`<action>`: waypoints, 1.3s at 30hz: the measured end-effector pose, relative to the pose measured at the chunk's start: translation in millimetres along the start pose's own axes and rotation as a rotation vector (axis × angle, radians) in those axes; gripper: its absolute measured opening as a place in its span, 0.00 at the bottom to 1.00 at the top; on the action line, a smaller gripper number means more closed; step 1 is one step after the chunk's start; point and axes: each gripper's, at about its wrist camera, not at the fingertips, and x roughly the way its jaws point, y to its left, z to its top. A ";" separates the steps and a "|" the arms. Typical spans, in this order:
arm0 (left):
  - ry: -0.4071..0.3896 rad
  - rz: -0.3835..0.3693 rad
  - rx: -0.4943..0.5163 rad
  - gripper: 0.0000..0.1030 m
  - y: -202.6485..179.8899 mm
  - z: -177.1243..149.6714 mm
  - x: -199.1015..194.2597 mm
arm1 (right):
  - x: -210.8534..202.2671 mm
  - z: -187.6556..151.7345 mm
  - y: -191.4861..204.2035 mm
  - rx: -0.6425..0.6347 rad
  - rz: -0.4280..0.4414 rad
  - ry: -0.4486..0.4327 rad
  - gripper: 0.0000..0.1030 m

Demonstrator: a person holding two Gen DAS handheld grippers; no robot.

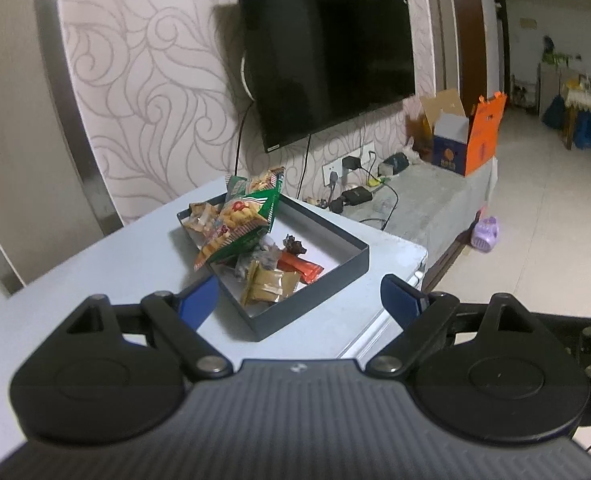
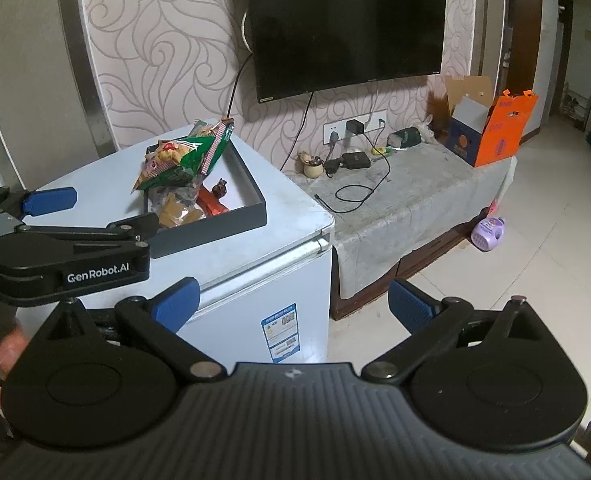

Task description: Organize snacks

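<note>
Crinkly green snack bag (image 1: 243,216) heaped in dark rectangular box (image 1: 315,300); both grippers' ribbed fingers wide, empty.

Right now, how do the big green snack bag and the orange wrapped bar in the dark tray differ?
The big green snack bag is puffy and leans up over the dark tray's rim; the orange wrapped bar is slim and lies flat, wholly inside. The bag tops the pile; the bar sits beside it. Neither is held by a gripper.

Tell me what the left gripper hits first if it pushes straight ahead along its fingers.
Probably the near corner wall of the dark snack box, which sits between the open left gripper fingers; the tan snack packet lies just behind it. Depth is uncertain.
</note>
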 end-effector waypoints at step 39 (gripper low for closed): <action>0.032 -0.028 -0.035 0.87 5.8 -1.2 2.4 | 16.5 10.0 5.6 -0.038 0.077 0.043 0.99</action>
